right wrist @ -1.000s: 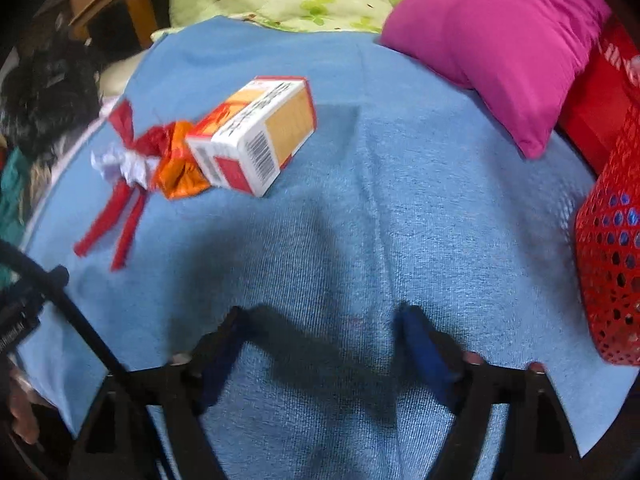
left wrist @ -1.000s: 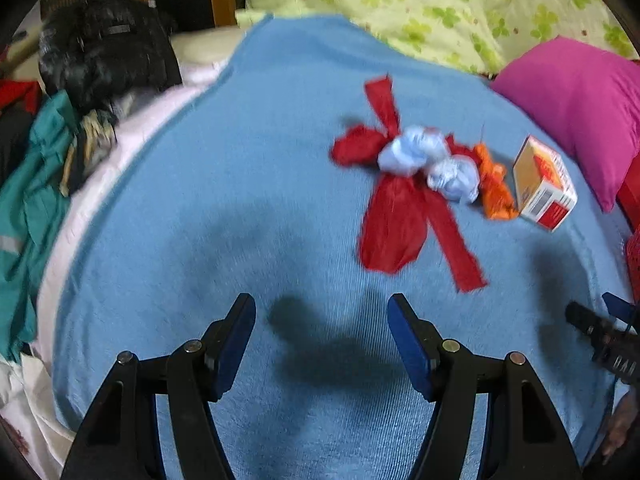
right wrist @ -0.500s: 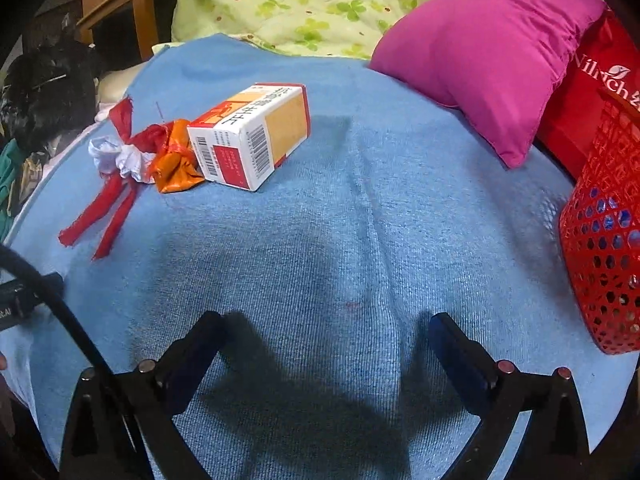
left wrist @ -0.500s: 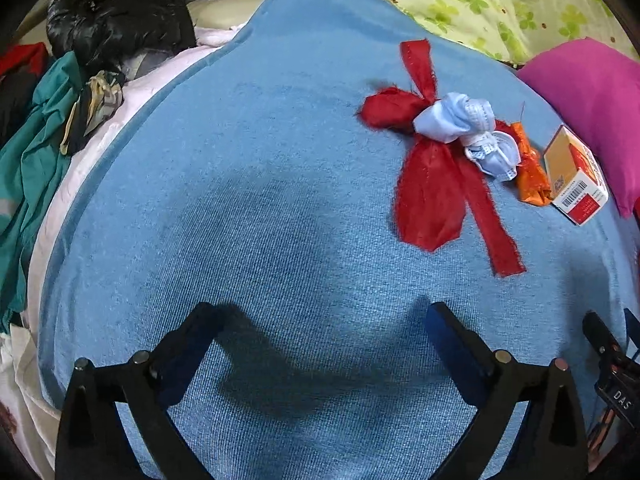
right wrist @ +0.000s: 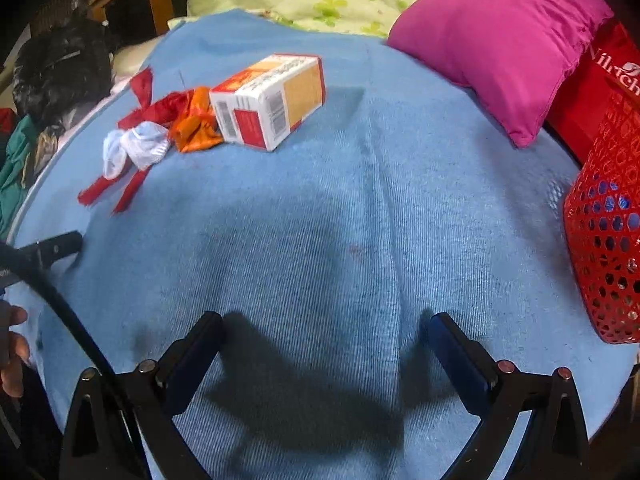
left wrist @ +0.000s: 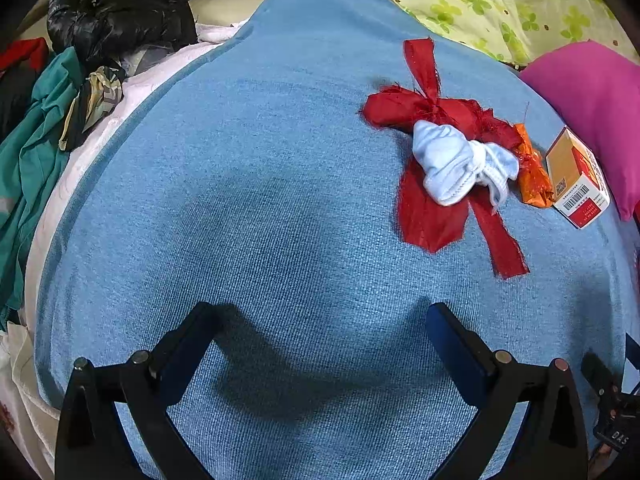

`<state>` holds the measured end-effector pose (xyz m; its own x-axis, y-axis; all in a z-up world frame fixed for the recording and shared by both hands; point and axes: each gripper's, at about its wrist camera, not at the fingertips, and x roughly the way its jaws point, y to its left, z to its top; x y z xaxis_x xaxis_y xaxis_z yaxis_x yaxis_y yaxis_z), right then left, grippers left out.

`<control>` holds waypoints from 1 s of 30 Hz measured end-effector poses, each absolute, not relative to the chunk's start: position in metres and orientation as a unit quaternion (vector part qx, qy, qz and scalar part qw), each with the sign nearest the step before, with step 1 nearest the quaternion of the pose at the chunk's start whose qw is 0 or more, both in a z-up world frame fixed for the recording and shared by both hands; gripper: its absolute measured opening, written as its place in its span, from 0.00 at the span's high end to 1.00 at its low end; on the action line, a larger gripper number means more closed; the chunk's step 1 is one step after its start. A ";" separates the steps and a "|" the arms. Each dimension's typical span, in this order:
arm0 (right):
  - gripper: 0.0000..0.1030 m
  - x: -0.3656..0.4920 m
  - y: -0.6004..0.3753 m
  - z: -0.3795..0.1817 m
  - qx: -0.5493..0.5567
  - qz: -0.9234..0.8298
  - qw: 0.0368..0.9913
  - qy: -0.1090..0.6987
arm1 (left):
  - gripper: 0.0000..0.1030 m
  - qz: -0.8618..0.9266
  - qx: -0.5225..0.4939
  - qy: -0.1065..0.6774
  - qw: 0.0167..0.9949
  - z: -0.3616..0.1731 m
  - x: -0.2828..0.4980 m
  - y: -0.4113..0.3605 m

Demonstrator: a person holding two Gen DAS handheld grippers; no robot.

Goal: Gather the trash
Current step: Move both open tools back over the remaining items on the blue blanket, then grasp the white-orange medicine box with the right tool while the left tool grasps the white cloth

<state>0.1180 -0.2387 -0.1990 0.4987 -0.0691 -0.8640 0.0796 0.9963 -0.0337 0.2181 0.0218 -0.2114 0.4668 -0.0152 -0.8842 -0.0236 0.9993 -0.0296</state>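
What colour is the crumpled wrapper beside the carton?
Orange wrapper, touching the carton; clearest in the right wrist view.

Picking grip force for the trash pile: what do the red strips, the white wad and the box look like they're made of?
Red strips: woven fabric, slight sheen, with frayed threads at the edges. White wad: soft cloth or tissue, matte and crumpled; I cannot tell which. Box: printed cardboard, smooth, with crisp folded edges and a barcode. All look light.
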 end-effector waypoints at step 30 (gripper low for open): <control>0.47 0.283 -0.226 -0.154 0.108 -0.106 0.846 0.511 | 0.18 -0.059 -0.045 0.419 0.905 -0.154 0.237 0.030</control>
<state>0.2829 -0.2259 -0.1542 0.4550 -0.0684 -0.8878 0.2902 0.9540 0.0753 0.2366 0.0302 -0.1542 0.6413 -0.1448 -0.7535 0.0696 0.9890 -0.1308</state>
